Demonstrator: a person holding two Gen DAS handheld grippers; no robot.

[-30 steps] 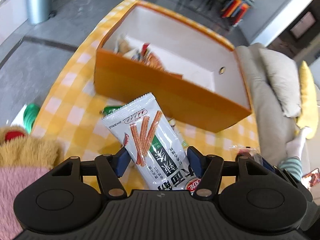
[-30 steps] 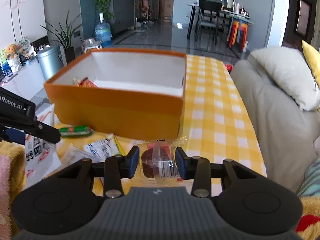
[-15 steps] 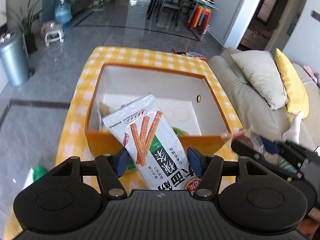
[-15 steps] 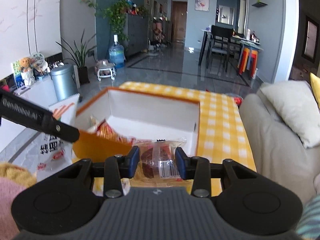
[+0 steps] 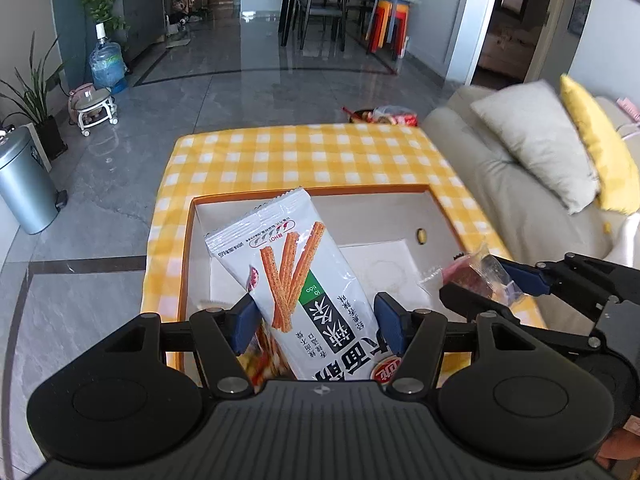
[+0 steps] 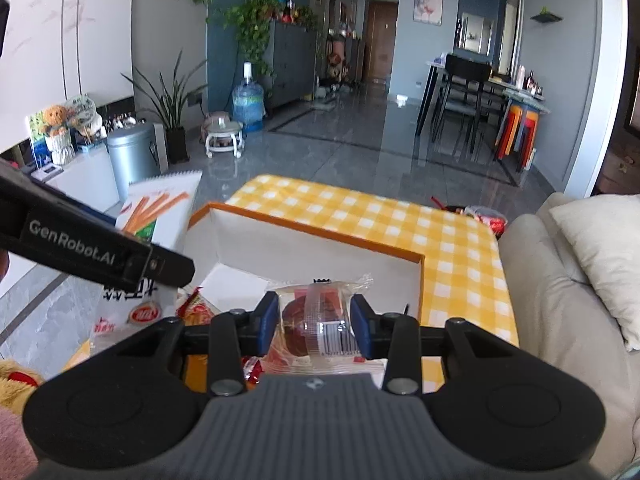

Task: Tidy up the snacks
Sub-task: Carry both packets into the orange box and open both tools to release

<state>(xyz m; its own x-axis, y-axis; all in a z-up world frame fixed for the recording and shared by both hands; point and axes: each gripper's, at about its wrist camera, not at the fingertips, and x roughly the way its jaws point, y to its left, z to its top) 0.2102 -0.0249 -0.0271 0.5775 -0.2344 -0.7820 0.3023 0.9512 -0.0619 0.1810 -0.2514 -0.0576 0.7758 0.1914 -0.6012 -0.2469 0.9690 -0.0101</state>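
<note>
Left gripper fingers clamp the white snack bag; right gripper fingers clamp a clear-wrapped pastry, the orange box beyond both.

Right gripper, blue pads clamped on a clear-wrapped dark round cake, above an orange-rimmed, white-lined cardboard box on a yellow-checked tablecloth; left gripper at left carries a white stick-snack packet.

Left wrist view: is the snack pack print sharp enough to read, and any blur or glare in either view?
Left wrist view: print on the white stick-snack pack is sharp; cushions at the right edge smear. Right wrist view: clear wrapper of the dark cake glints, floor reflects daylight, edges bow.
</note>
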